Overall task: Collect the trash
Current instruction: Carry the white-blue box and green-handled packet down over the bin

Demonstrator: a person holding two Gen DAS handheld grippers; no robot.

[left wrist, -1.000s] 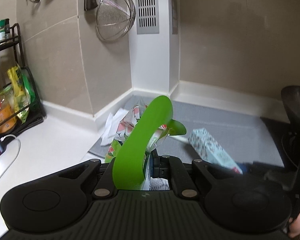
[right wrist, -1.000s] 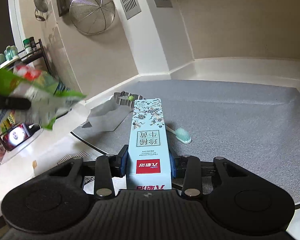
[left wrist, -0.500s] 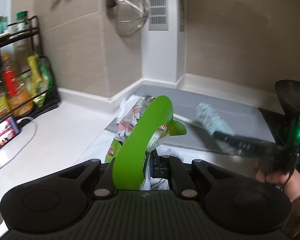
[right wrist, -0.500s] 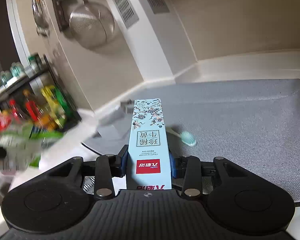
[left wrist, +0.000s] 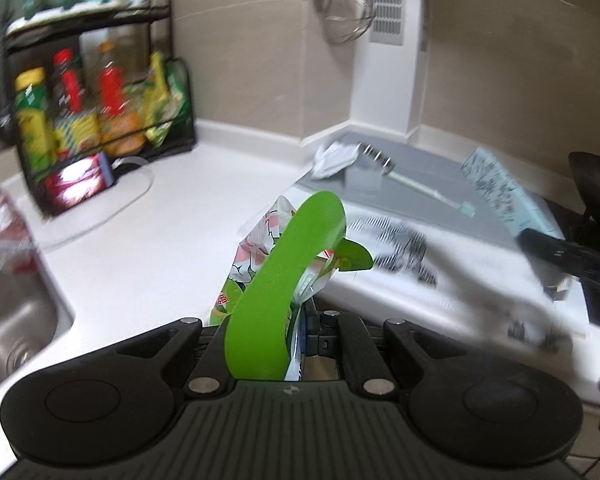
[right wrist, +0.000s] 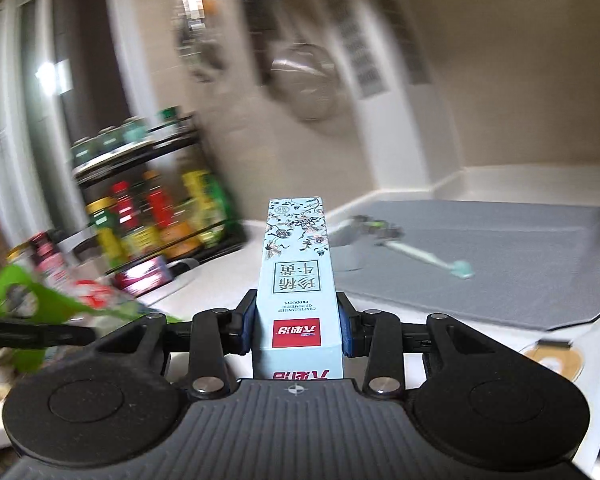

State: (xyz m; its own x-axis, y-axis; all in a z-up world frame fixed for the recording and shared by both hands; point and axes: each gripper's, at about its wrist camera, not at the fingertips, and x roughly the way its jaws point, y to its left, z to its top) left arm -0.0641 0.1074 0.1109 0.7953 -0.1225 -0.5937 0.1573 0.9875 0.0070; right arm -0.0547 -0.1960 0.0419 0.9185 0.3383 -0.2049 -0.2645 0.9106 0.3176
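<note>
Left wrist view: the left gripper is clamped on a green snack wrapper, held above the white counter in front of the grey mat. A toothbrush and crumpled paper lie on that mat.

Right wrist view: the right gripper is clamped on a pale blue carton, held up in front of the mat, its far end pointing away from the camera.

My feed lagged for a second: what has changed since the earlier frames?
Both hands swung left, away from the grey mat toward the sink and rack. Nothing was taken or released: left gripper still clamps the green wrapper, right gripper the blue box. The toothbrush stays on the mat.
</note>
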